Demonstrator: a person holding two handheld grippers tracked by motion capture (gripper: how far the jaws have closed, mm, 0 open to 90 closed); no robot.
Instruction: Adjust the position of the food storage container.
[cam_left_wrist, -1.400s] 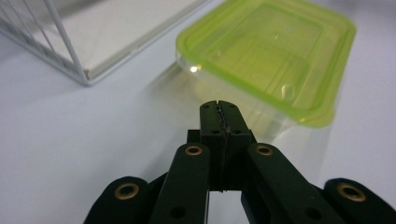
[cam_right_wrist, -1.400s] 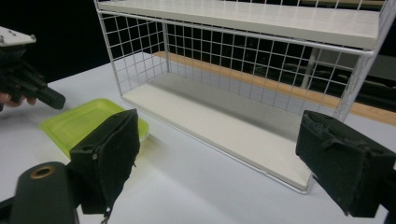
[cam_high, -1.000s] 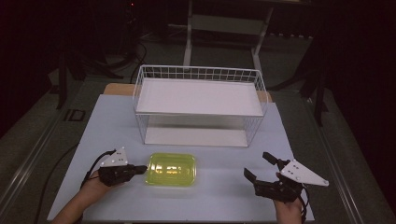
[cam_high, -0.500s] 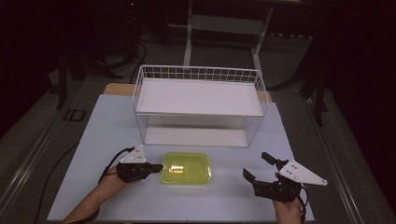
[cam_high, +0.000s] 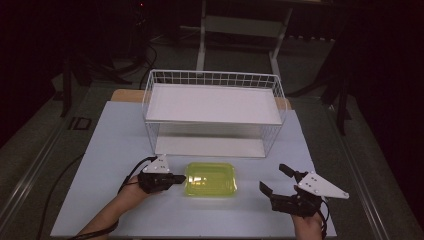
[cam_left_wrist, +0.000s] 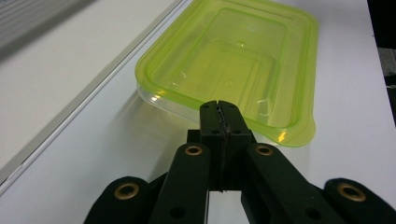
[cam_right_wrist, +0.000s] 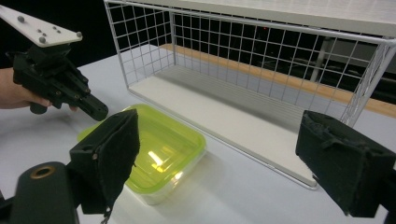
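Green tray (cam_high: 211, 179) sits farther right than a second ago, near the tabletop's (cam_high: 120, 130) front edge, pushed by the left gripper (cam_high: 179, 177). Left gripper view: fingers closed against its rim. Right gripper (cam_high: 278, 181) unmoved, fingers spread wide.

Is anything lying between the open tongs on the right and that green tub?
Nothing visible: only bare table lies between the right tongs and the green tub. The left tongs, shut, sit at the tub's far side.
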